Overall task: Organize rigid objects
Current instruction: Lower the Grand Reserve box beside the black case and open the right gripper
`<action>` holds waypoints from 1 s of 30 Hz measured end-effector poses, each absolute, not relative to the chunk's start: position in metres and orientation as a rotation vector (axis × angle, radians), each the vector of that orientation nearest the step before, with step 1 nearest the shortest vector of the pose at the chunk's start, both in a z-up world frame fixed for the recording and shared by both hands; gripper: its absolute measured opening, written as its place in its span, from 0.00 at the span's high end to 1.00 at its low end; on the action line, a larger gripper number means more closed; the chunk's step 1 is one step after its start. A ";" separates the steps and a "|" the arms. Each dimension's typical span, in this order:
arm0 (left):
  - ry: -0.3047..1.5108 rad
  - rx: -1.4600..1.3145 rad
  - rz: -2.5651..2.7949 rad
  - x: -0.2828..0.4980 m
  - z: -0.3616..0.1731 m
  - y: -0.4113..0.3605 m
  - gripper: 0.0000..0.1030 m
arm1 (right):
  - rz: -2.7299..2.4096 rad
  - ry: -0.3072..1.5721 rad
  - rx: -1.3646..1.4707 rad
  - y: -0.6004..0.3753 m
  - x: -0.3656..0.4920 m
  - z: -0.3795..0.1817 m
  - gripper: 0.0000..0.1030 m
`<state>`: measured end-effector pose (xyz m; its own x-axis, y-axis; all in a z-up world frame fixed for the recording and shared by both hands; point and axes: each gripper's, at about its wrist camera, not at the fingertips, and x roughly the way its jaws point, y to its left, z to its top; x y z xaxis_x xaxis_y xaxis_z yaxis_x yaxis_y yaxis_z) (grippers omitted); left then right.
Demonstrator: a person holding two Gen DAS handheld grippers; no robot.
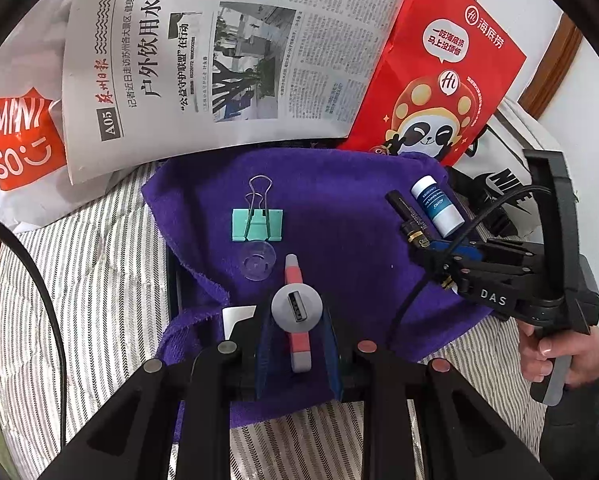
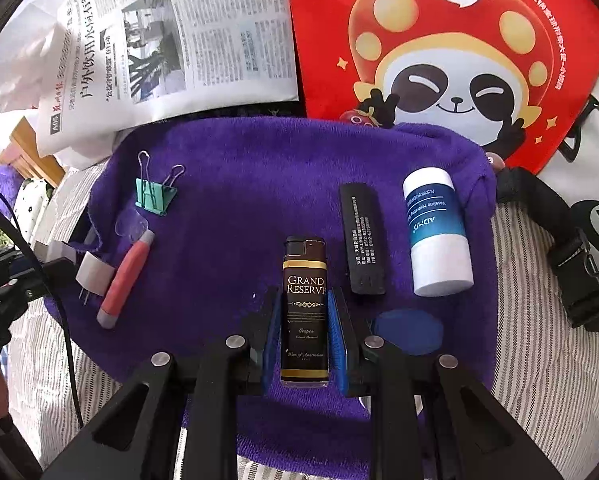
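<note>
Right gripper (image 2: pixel 303 316) clamped on dark Grand Reserve lighter (image 2: pixel 304 308) over purple towel (image 2: pixel 227 184); left gripper (image 1: pixel 297 332) pinching grey USB plug (image 1: pixel 296 306), pink cable (image 1: pixel 297 344) under it on towel

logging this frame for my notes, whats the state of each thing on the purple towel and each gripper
left gripper: shut on the USB charger plug
USB charger plug: held, port facing the camera
right gripper: shut on the dark lighter
dark lighter: held between the pads
green binder clip: lying flat
white tube: lying on its side, cap on
black stick: lying flat
purple towel: spread out
</note>
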<state>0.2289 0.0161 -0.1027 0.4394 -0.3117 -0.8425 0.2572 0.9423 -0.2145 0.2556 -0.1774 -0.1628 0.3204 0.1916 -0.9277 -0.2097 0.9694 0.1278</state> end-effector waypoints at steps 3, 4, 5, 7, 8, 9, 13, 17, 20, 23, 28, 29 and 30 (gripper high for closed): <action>1.056 -0.055 -0.354 0.228 -0.102 0.017 0.78 | 0.268 1.223 -0.029 -0.174 0.257 -0.168 0.77; 1.057 -0.055 -0.356 0.228 -0.102 0.017 0.78 | 0.269 1.225 -0.031 -0.174 0.258 -0.169 0.77; 1.057 -0.053 -0.355 0.228 -0.103 0.017 0.78 | 0.265 1.227 -0.031 -0.173 0.260 -0.171 0.77; 1.060 -0.048 -0.354 0.227 -0.103 0.016 0.78 | 0.266 1.236 -0.034 -0.171 0.264 -0.175 0.77; 1.062 -0.048 -0.354 0.227 -0.103 0.016 0.78 | 0.264 1.238 -0.039 -0.170 0.265 -0.176 0.77; 1.063 -0.047 -0.354 0.226 -0.103 0.016 0.78 | 0.260 1.236 -0.048 -0.169 0.265 -0.178 0.77; 1.064 -0.038 -0.351 0.224 -0.102 0.015 0.78 | 0.262 1.233 -0.063 -0.164 0.268 -0.180 0.77; 1.065 -0.034 -0.340 0.221 -0.101 0.016 0.78 | 0.278 1.229 -0.060 -0.164 0.262 -0.180 0.77; 1.066 -0.032 -0.336 0.218 -0.099 0.017 0.78 | 0.294 1.227 -0.046 -0.171 0.261 -0.179 0.77; 1.065 -0.022 -0.334 0.215 -0.096 0.016 0.78 | 0.312 1.237 -0.012 -0.180 0.261 -0.176 0.74; 1.068 -0.020 -0.331 0.213 -0.094 0.012 0.78 | 0.332 1.241 0.038 -0.193 0.261 -0.166 0.69; 1.070 -0.021 -0.332 0.213 -0.094 0.010 0.78 | 0.335 1.237 0.044 -0.195 0.260 -0.162 0.67; 1.071 -0.021 -0.332 0.214 -0.095 0.009 0.78 | 0.336 1.232 0.049 -0.198 0.258 -0.158 0.65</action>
